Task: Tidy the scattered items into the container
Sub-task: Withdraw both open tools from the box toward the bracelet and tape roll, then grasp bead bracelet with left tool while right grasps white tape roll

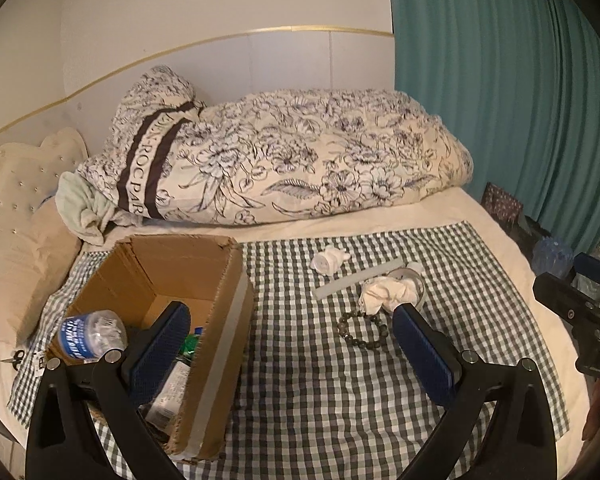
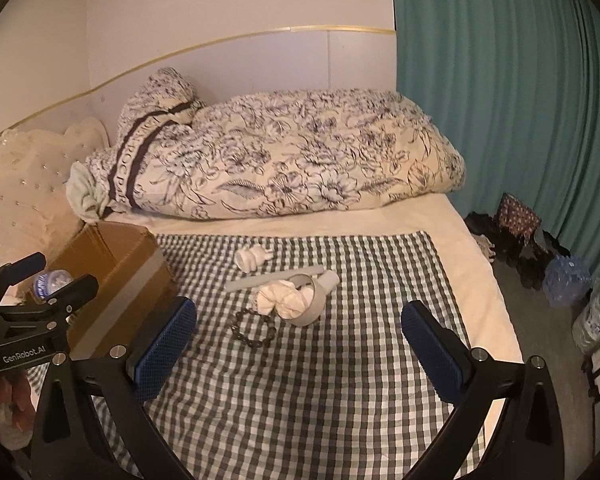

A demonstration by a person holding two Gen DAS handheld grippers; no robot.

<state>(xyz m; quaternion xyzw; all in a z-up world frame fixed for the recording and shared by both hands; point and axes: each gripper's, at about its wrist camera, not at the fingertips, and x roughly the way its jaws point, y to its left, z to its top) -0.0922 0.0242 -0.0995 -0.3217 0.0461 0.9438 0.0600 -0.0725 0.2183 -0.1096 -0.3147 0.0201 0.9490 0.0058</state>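
In the left wrist view the left gripper (image 1: 290,334) hangs spread and empty beside the open brown cardboard box (image 1: 224,320), which already holds items. In the right wrist view the right gripper (image 2: 298,328) is likewise released; the dark round bead bracelet (image 2: 253,330) lies nearest on the green checked cloth (image 2: 360,380), so come straight down and pinch one side.

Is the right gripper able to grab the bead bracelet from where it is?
Probably yes. The right gripper is open, and the bead bracelet lies flat on the checked cloth just ahead. Nothing sits between them; the white cloth bundle only touches its far edge.

Dim warm light, soft focus, fisheye-bent edges
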